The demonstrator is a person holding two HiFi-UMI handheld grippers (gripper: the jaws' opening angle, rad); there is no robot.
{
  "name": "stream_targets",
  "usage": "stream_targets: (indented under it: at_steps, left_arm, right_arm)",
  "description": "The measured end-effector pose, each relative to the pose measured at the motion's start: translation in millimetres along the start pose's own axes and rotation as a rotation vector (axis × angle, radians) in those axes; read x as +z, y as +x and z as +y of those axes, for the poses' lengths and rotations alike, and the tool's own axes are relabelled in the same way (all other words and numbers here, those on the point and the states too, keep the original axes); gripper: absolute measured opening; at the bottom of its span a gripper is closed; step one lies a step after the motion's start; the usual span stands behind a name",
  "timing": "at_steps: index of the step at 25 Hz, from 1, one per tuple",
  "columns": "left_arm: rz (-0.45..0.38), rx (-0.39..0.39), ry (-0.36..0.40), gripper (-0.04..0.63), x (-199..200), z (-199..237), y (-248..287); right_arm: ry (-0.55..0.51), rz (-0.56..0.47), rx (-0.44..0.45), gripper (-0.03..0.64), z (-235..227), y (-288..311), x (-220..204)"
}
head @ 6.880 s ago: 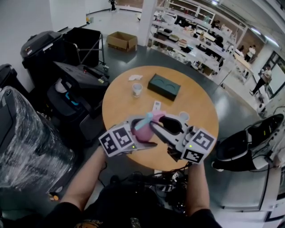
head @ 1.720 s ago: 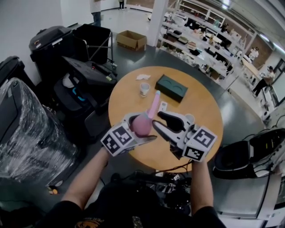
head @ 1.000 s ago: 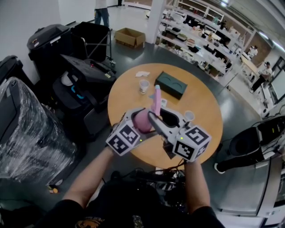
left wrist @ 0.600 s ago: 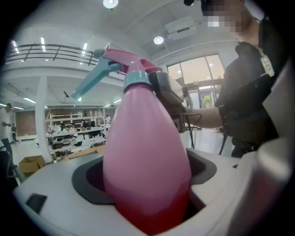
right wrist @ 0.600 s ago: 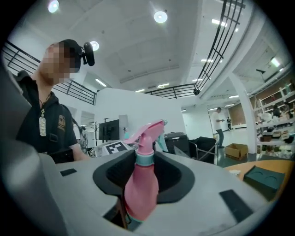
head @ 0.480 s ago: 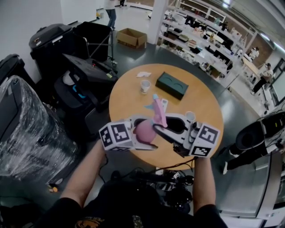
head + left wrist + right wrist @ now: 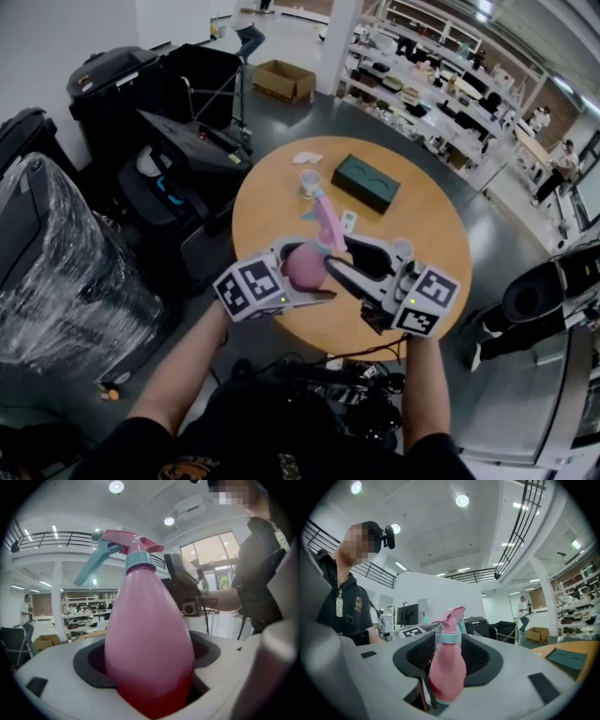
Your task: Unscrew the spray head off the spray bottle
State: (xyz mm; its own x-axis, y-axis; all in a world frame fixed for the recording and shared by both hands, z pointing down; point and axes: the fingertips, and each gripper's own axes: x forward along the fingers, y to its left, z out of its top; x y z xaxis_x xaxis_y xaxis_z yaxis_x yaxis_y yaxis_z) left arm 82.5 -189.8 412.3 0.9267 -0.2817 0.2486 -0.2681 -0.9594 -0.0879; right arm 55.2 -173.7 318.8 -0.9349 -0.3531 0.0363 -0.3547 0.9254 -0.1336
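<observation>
Table (image 7: 424,217) went unused beneath us because we held the spray bottle (image 7: 149,634) aloft, left gripper (image 7: 314,274) clamped on its belly to resist twisting, right gripper (image 7: 339,258) with jaws just spread wide about it, not pressing, seemingly resetting for the spray head (image 7: 129,543).

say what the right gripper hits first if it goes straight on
Most likely the pink spray bottle, held by the left gripper: it stands between the right gripper's fingers, which have just been opening. Depth is unclear.
</observation>
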Motion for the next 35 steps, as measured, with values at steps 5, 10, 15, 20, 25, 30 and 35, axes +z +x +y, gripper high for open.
stream_targets:
  at_steps: [5, 10, 15, 20, 25, 30, 35]
  left_arm:
    - [0.065, 0.183, -0.001, 0.436, -10.3, 27.4, 2.6]
    - [0.067, 0.189, 0.023, 0.436, -8.7, 25.6, 9.3]
    - [0.077, 0.170, 0.043, 0.436, -10.1, 17.7, 12.9]
    - [0.082, 0.143, 0.036, 0.436, -16.8, 14.1, 13.0]
    - [0.094, 0.127, 0.023, 0.436, -26.7, 11.0, 13.7]
    - [0.102, 0.120, 0.011, 0.436, -33.4, 9.3, 15.0]
    - [0.108, 0.119, -0.001, 0.437, -42.1, 10.5, 14.5]
  right_arm:
    - [0.020, -0.002, -0.207, 0.170, -17.6, 6.3, 0.2]
    - [0.040, 0.006, -0.240, 0.170, -21.7, 18.7, -2.7]
    - [0.063, -0.004, -0.226, 0.149, -21.4, 15.3, -0.5]
    - [0.044, -0.005, -0.217, 0.147, -22.3, 11.4, -0.1]
    - [0.038, -0.053, -0.218, 0.146, -26.9, 3.0, 14.0]
    - [0.035, -0.112, -0.229, 0.146, -30.5, -5.0, 33.0]
    - [-0.005, -0.165, -0.264, 0.146, -29.1, -10.0, 50.6]
